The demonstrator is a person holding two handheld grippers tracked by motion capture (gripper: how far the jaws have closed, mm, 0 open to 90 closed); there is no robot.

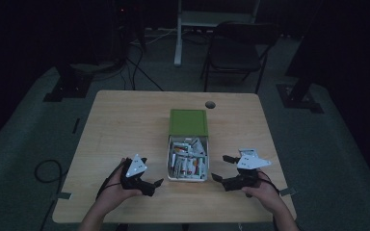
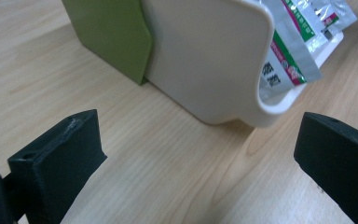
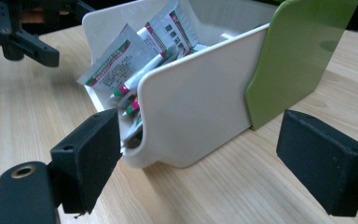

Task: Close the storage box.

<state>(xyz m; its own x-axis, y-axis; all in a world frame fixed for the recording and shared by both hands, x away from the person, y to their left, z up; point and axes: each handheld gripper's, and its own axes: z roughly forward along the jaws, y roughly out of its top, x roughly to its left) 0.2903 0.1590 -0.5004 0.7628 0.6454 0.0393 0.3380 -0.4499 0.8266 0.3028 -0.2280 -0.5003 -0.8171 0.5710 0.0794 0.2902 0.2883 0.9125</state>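
Observation:
A white box (image 1: pixel 169 163) stands in the middle of the wooden table (image 1: pixel 120 125), with a green lid (image 1: pixel 188 122) covering its far half. Several sachets and tubes (image 1: pixel 189 163) fill the uncovered near half. My left gripper (image 1: pixel 151 172) is open just left of the box's near corner, apart from it. My right gripper (image 1: pixel 220 167) is open just right of the box. In the left gripper view the open jaws (image 2: pixel 199 130) frame the box's wall (image 2: pixel 205 60), the lid (image 2: pixel 109 32) and the sachets (image 2: pixel 291 46). In the right gripper view the open jaws (image 3: pixel 203 126) face the box's side wall (image 3: pixel 200 102) and lid (image 3: pixel 298 51).
A cable hole (image 1: pixel 210 104) sits near the table's far edge. Beyond the table stand a folding chair (image 1: pixel 238 48) and a white post (image 1: pixel 178 33). Dark stand bases (image 1: pixel 67 89) and cables (image 1: pixel 46 171) lie on the floor at the left.

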